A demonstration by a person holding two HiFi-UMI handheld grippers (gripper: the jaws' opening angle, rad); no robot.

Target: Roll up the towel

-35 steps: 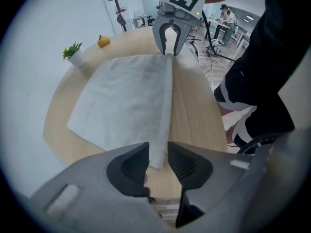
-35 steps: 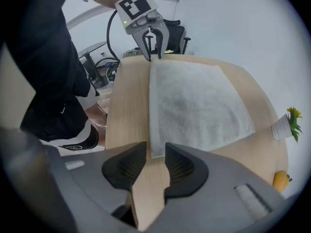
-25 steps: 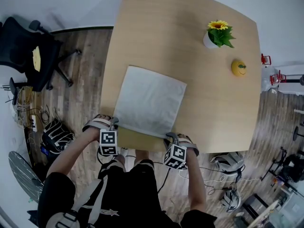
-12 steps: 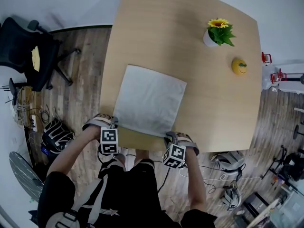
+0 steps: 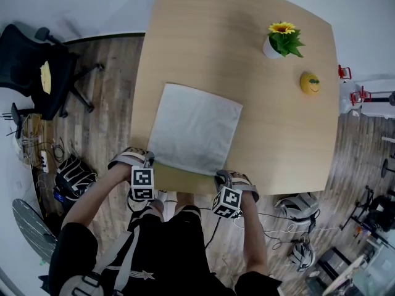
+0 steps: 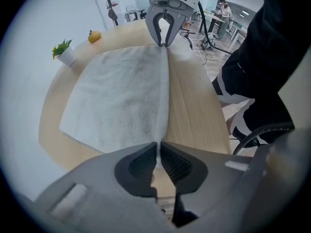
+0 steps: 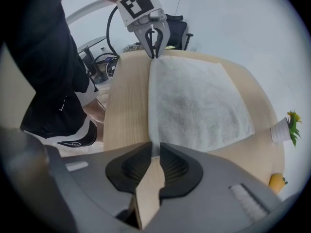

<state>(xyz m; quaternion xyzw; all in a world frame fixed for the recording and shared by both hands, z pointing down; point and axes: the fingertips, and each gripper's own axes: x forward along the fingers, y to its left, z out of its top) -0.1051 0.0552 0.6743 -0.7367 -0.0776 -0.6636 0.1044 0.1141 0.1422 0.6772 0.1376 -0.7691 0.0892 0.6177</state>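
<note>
White towel (image 5: pixel 194 128): lay flat and unrolled on the wooden desk (image 5: pixel 259 140), with its near edge close to the desk's front edge.
Left claw (image 6: pixel 158 149): had just been closing; its pads were almost together, pinching the towel's near left corner.
Right claw (image 7: pixel 154 152): had just been closing too; its gap was narrow, with the edge at the near right corner caught between the pads.
Key relation: the near edge ran straight from 1 claw to the other. The rest of the towel stretched away from both toward the far side of the desk. Neither claw was nearer, so the roll would likely need the 2 moving forward together.
Roll axis: judged to lie along that near edge, across the person.
Hidden: in the head view the claws' own bodies covered both corners. How deep the cloth sat in the right claw was hard to make out.
Elsewhere: a flower pot (image 5: pixel 281 42) and a yellow toy (image 5: pixel 310 83) stood well apart from the towel, at the far right.
</note>
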